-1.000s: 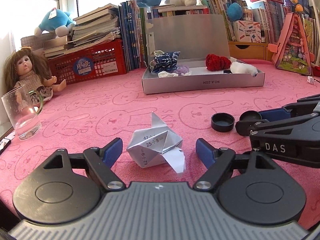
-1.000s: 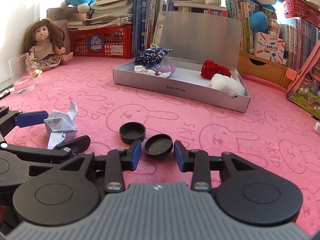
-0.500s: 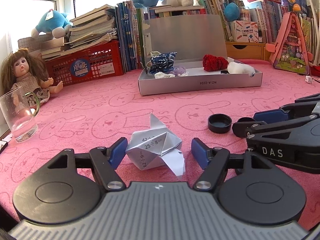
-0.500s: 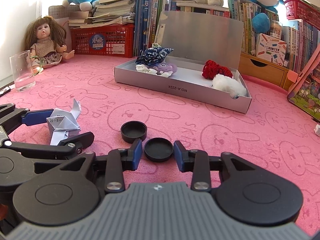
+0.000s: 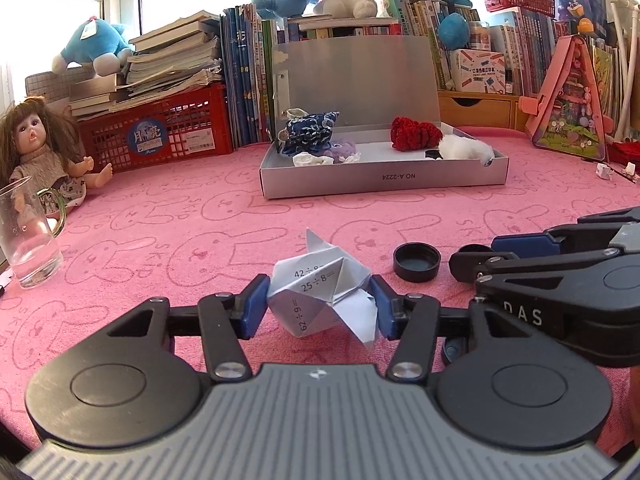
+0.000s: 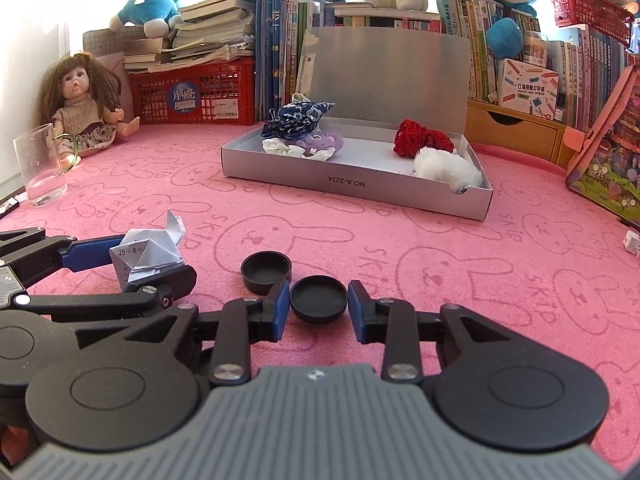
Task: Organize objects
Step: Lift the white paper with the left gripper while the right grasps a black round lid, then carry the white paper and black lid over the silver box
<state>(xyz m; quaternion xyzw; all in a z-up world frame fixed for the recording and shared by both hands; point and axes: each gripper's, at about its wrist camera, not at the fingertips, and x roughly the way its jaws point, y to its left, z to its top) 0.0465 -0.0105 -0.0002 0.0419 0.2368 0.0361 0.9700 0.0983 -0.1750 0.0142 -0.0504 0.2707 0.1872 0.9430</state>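
Between the left gripper (image 5: 318, 306) fingers sits the folded paper (image 5: 320, 294), pinched; right gripper (image 6: 319, 310) fingers narrowly bracket a black cap (image 6: 319, 299)

Second black cap (image 5: 476, 249) mostly hidden (behind right gripper (image 5: 472, 264)), apparently.

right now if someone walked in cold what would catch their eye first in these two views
Probably the folded paper with sums printed on it, sitting low and central with the left gripper closed against both its sides. Next, the two black caps on the pink bunny-print cloth: one cap lies between the right gripper's open fingers, the other cap just beyond. Behind them stands the open grey box holding a red knitted piece and a white fluffy toy.
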